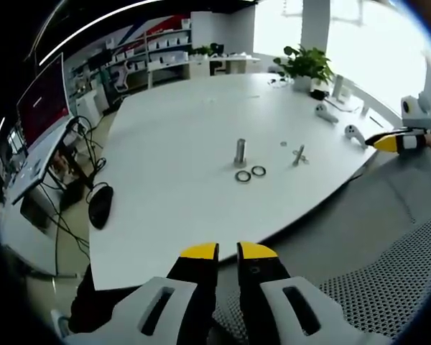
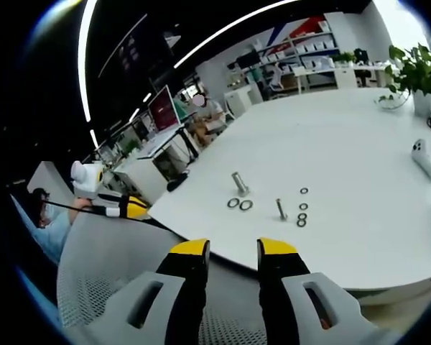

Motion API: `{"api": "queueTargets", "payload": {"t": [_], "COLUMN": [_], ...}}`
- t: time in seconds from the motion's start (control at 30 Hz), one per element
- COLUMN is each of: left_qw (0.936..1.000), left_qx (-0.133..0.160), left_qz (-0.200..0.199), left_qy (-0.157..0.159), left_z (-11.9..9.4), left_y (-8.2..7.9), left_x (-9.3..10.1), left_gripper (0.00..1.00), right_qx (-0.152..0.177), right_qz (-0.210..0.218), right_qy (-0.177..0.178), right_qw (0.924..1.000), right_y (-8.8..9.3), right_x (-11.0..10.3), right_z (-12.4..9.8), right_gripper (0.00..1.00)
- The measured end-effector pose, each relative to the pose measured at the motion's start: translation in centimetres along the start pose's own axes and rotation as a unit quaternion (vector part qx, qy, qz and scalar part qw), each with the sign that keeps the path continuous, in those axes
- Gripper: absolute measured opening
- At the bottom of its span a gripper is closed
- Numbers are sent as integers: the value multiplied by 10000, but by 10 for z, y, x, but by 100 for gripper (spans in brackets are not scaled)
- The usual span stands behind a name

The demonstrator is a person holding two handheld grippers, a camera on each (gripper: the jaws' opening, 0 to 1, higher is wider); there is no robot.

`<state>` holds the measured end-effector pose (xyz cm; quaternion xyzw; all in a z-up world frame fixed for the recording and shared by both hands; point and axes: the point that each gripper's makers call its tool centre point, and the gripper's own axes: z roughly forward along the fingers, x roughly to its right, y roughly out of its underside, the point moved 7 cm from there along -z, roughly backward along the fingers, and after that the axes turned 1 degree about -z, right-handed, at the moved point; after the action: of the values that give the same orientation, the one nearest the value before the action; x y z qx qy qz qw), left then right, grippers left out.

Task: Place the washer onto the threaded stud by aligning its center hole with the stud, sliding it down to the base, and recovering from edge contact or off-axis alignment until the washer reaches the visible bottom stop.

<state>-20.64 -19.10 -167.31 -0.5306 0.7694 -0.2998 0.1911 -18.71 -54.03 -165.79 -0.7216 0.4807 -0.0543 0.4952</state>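
Note:
A short threaded stud (image 1: 240, 152) (image 2: 239, 182) stands upright on the white table (image 1: 172, 144) (image 2: 345, 144). Two dark ring washers (image 1: 243, 176) (image 1: 258, 171) lie flat just in front of it, seen also as a pair (image 2: 233, 203) (image 2: 246, 205). A thinner bolt (image 1: 299, 154) (image 2: 281, 209) and small washers (image 2: 303, 206) sit beside them. My left gripper (image 1: 228, 253) hovers off the table's near edge, narrowly open and empty. My right gripper (image 2: 233, 250) is open and empty, also short of the edge. Each gripper appears in the other view (image 1: 399, 141) (image 2: 126, 208).
A black mouse (image 1: 100, 203) lies near the table's left edge. White controllers (image 1: 354, 133) (image 2: 422, 158) and a potted plant (image 1: 305, 65) (image 2: 416, 68) stand at the far side. A mesh chair (image 1: 388, 287) (image 2: 93, 287) sits below the grippers. Desks and shelves line the background.

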Motion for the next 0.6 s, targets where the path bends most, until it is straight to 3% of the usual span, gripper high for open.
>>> {"api": "queueTargets", "payload": {"t": [0.17, 0.27, 0.33, 0.47, 0.53, 0.6], "left_qw": [10000, 10000, 10000, 10000, 10000, 10000], "left_qx": [15, 28, 32, 54, 61, 64], "left_qz": [0, 1, 0, -7, -1, 1], "left_qy": [4, 0, 0, -6, -2, -3], "left_z": [0, 0, 0, 0, 0, 0], "left_y": [0, 0, 0, -1, -1, -1], "left_x": [0, 0, 0, -1, -1, -1], "left_gripper": [8, 8, 8, 8, 8, 8], "right_qx": [-56, -278, 35, -323, -334, -593], "right_qz": [-23, -216, -354, -621, -768, -1081], "right_qy": [-22, -90, -7, -12, -30, -88], "right_qw": [10000, 9993, 9994, 9975, 9965, 9923], "right_y": [0, 3, -3, 1, 0, 1], "right_x": [0, -2, -3, -3, -5, -4], "right_z": [1, 2, 0, 2, 3, 3], "right_gripper": [29, 29, 29, 28, 28, 28]}}
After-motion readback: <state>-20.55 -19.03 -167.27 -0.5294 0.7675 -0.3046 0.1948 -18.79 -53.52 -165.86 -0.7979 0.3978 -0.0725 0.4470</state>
